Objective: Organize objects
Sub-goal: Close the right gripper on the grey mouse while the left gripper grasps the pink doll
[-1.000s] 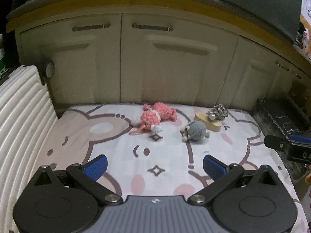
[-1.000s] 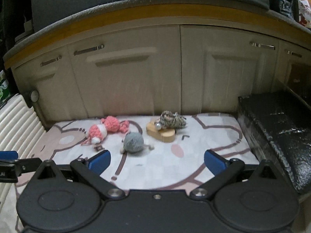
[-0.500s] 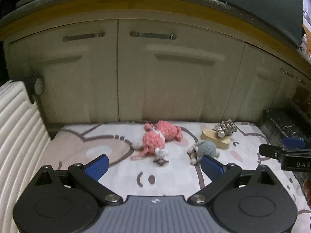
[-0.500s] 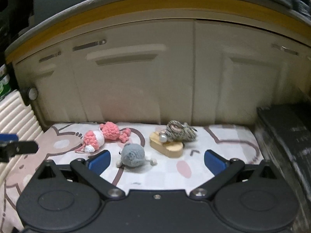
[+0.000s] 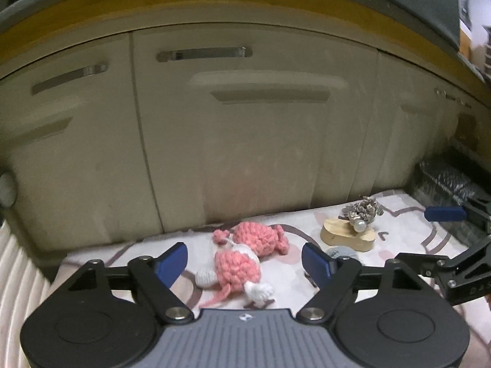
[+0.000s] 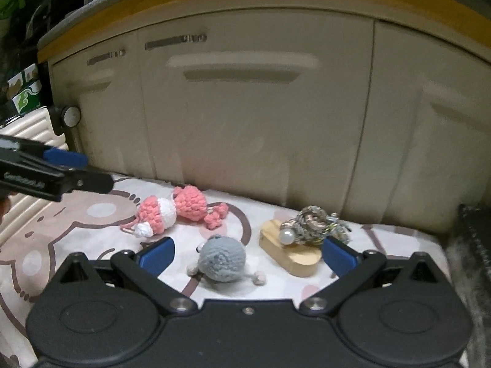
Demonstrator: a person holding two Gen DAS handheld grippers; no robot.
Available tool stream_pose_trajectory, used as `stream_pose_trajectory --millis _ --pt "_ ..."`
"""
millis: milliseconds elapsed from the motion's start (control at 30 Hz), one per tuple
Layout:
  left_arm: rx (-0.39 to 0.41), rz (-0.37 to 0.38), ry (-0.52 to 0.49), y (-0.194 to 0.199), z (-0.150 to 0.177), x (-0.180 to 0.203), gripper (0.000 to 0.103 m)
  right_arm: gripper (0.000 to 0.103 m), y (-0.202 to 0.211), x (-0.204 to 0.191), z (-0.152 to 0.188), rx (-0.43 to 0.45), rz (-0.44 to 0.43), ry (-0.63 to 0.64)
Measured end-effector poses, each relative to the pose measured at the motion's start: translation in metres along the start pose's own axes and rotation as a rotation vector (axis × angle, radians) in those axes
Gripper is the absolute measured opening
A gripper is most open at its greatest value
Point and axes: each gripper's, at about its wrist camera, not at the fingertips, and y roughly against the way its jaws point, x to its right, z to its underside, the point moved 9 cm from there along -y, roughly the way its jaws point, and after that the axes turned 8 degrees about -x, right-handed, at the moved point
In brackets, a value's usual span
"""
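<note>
A pink crochet toy (image 5: 242,254) lies on the patterned mat (image 5: 294,214), right between the open fingers of my left gripper (image 5: 244,260). It also shows in the right wrist view (image 6: 175,207). A grey crochet ball toy (image 6: 222,257) lies between the open fingers of my right gripper (image 6: 247,254), partly hidden in the left wrist view (image 5: 340,251). A wooden block (image 6: 291,254) carries a grey knotted hair tie with a pearl (image 6: 313,224); both show in the left wrist view (image 5: 346,234). Both grippers are empty.
Cream cabinet doors (image 6: 245,116) close the back of the mat. A ribbed white suitcase (image 5: 18,282) stands at the left. A black wrapped box (image 5: 448,181) lies at the right. The left gripper appears in the right wrist view (image 6: 61,171).
Both grippers have moved forward and lower toward the toys. The pink toy now sits between my left fingers, the grey toy between my right fingers.
</note>
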Motion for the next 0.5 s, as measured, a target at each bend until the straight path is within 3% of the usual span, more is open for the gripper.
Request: stream_pose_trajectory --millis 167,433,500 --pt "-0.036 0.037 -0.073 -0.027 -0.005 -0.001 0.069 0.102 -0.015 0.002 0.0 -0.005 -0.029 -0.011" --pt "-0.15 0.063 -0.152 -0.074 -0.009 -0.003 0.067 0.096 -0.04 -0.001 0.008 -0.037 -0.063 -0.035" --pt "-0.181 0.066 -0.175 -0.085 -0.01 -0.002 0.067 0.09 -0.045 -0.005 0.01 -0.049 -0.073 -0.035"
